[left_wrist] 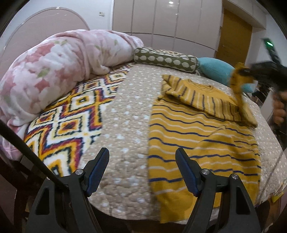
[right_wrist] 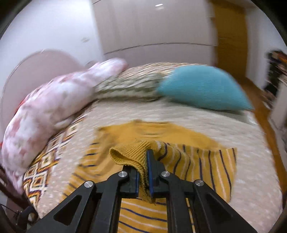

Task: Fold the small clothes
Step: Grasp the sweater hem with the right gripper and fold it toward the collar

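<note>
Your right tongs clamp the sweater cuff (thin bite); left tongs gape empty, and a yank could slip it.

sweater on the bed, blanket to its left, pillows behind it

Soft indoor light is falling evenly from ceiling spots, which are glaring off the glossy wardrobe doors. Both fisheye views are bending the bed into a dome and darkening at the corners. The right wrist view is smearing heavily; the blue cushion is blurring.
</note>
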`<state>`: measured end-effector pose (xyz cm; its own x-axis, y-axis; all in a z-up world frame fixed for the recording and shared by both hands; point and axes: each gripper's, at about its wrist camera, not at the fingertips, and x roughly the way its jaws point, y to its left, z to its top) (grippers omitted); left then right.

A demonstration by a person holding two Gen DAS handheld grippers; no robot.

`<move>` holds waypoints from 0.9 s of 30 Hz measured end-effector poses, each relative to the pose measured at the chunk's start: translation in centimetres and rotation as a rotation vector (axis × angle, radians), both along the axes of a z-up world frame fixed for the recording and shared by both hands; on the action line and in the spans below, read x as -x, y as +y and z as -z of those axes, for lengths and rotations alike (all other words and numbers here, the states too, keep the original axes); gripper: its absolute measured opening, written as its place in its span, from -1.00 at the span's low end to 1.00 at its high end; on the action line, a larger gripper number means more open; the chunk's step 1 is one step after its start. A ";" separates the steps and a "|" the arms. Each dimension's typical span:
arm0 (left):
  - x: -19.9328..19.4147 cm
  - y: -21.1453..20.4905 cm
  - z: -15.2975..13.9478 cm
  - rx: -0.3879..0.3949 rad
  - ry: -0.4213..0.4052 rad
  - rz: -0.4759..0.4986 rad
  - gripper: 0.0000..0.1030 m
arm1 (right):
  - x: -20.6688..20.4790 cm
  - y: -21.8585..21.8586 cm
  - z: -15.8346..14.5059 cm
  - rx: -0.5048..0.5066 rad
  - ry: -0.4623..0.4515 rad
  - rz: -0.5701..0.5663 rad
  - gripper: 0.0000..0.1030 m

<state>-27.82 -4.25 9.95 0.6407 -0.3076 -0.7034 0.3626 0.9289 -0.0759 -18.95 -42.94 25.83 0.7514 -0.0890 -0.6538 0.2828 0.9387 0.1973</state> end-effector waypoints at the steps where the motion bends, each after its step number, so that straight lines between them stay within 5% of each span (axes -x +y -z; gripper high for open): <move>1: -0.2 0.5 0.2 0.002 0.002 -0.010 0.45 | -1.5 1.4 0.6 -0.002 0.013 -0.030 -0.84; 7: -1.6 3.0 1.5 0.012 0.031 -0.059 0.45 | -12.2 8.5 6.4 0.043 0.145 -0.137 -0.84; 14: -2.5 4.6 2.7 0.018 0.063 -0.092 0.45 | -17.9 12.0 12.4 0.112 0.300 -0.207 -0.72; 15: -2.5 4.7 2.7 0.019 0.062 -0.092 0.45 | -17.7 12.1 12.1 0.119 0.288 -0.209 -0.66; 17: -2.4 4.7 2.5 0.019 0.054 -0.092 0.46 | -16.4 11.8 10.4 0.057 0.222 -0.240 -0.08; 19: -2.4 4.6 2.3 0.024 0.050 -0.089 0.45 | -13.8 10.8 7.9 -0.001 0.133 -0.246 0.30; 24: -1.6 4.0 1.5 0.038 0.036 -0.068 0.46 | -5.5 6.6 4.8 0.003 0.051 -0.187 0.37; 27: -1.3 3.2 1.4 0.051 0.045 -0.034 0.47 | 0.9 3.7 3.8 0.121 0.017 -0.079 0.37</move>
<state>-26.54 -1.04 8.56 0.6197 -0.3223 -0.7156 0.3259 0.9351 -0.1389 -19.90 -39.25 22.04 0.7483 -0.1095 -0.6543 0.2098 0.9747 0.0768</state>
